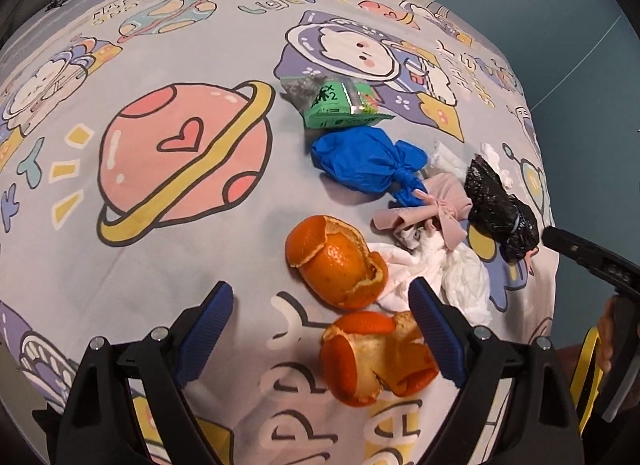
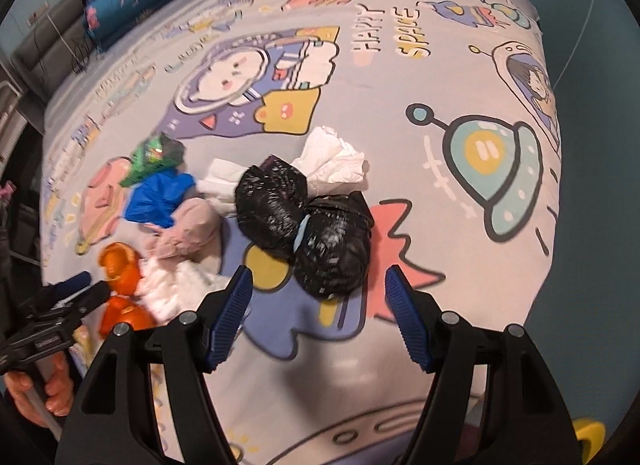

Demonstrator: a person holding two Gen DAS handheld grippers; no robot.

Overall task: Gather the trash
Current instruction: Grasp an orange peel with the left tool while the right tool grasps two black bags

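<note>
Nearest to the left wrist camera, the left gripper (image 1: 322, 329) hangs over the cartoon bedsheet (image 1: 120, 265) with its blue-padded jaws spread wide and gripping nothing; one piece of orange peel (image 1: 376, 361) lies between them, its edge against the right-hand pad. Just beyond that peel sits a second orange peel (image 1: 334, 261), and beside it a heap of crumpled white tissue (image 1: 452, 277). Farther from the peel lie a knotted pink bag (image 1: 436, 209), a knotted blue bag (image 1: 366, 163), and past that a green snack wrapper (image 1: 340, 101).

Over in the right wrist view, the right gripper (image 2: 318, 305) is likewise released, its jaws apart and empty, poised just short of the black bag (image 2: 304, 221), a shiny bundle cinched at its middle. Behind the black bag rests more white tissue (image 2: 332, 161). At the lower left edge a hand (image 2: 36, 393) grips the other tool's handle.
</note>
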